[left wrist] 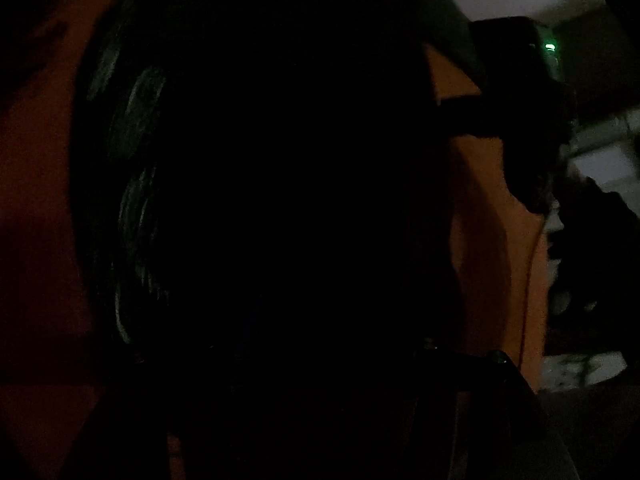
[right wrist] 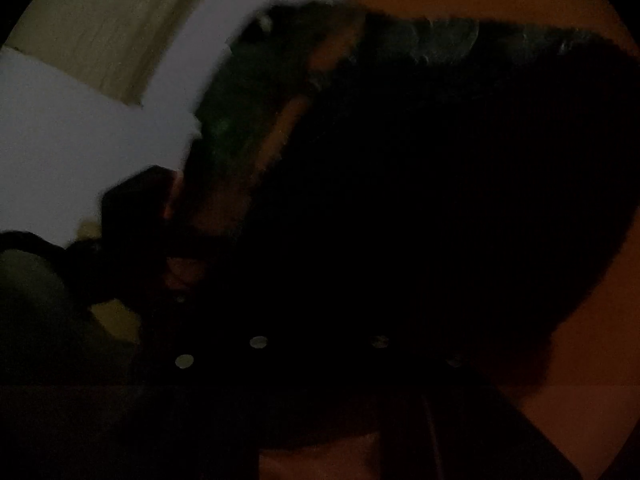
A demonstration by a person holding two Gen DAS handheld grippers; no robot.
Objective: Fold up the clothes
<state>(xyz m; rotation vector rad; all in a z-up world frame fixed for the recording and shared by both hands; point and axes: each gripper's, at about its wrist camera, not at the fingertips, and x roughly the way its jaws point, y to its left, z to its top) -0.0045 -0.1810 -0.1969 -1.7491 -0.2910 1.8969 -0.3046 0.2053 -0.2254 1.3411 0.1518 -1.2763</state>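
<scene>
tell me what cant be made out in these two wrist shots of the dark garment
- Left wrist view: the dark garment is a black mass in dim light; its type and folds are lost, and so are this gripper's fingers.
- Right wrist view: motion blur and darkness hide the right gripper's fingers and any grip on the cloth.
- Orange surface: mostly covered.

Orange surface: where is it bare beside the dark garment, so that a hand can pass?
Left wrist view: the orange surface looks bare left of the dark garment, and in a narrow strip on its right. The middle is crowded: the garment covers it.
</scene>
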